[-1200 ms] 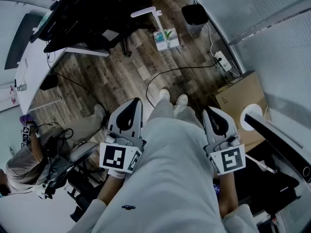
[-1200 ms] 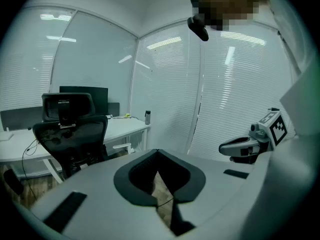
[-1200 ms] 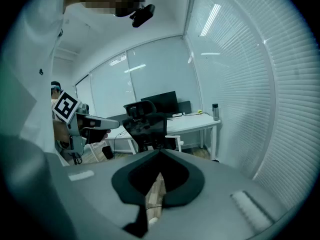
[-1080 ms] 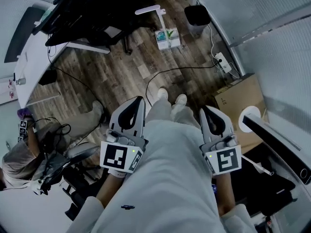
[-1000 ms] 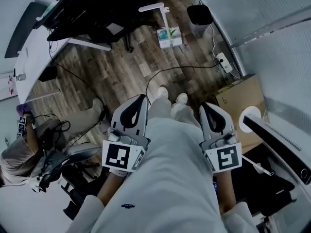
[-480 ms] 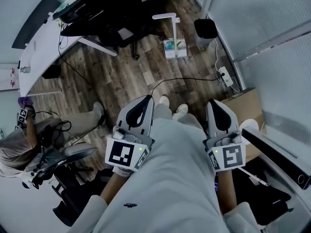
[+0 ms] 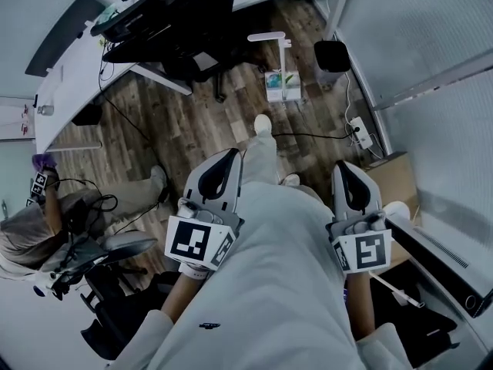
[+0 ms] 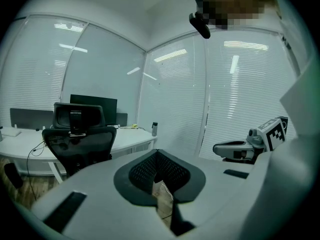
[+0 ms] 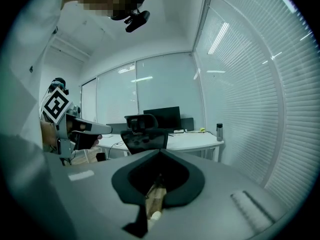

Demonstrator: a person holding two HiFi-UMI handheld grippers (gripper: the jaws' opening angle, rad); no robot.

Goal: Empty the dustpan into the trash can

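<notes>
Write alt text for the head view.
A person in white holds the shut, empty left gripper and right gripper over a wood floor. Ahead stand a long-handled dustpan and a black trash can, near a white desk.

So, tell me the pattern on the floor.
The floor is wood planks in mixed brown tones; the head view shows it best.

I count two grippers, the left gripper (image 7: 229,157) and the right gripper (image 7: 344,168). There is one dustpan (image 7: 282,85) near the top middle and one trash can (image 7: 332,55) to its upper right. Two chairs: a black chair (image 7: 192,18) at the top and a grey chair (image 7: 123,247) at lower left. One desk (image 7: 69,83), one power strip (image 7: 359,133), one cardboard box (image 7: 394,177), two white shoes (image 7: 263,123) (image 7: 290,179). One seated person (image 7: 31,237) at far lower left.
</notes>
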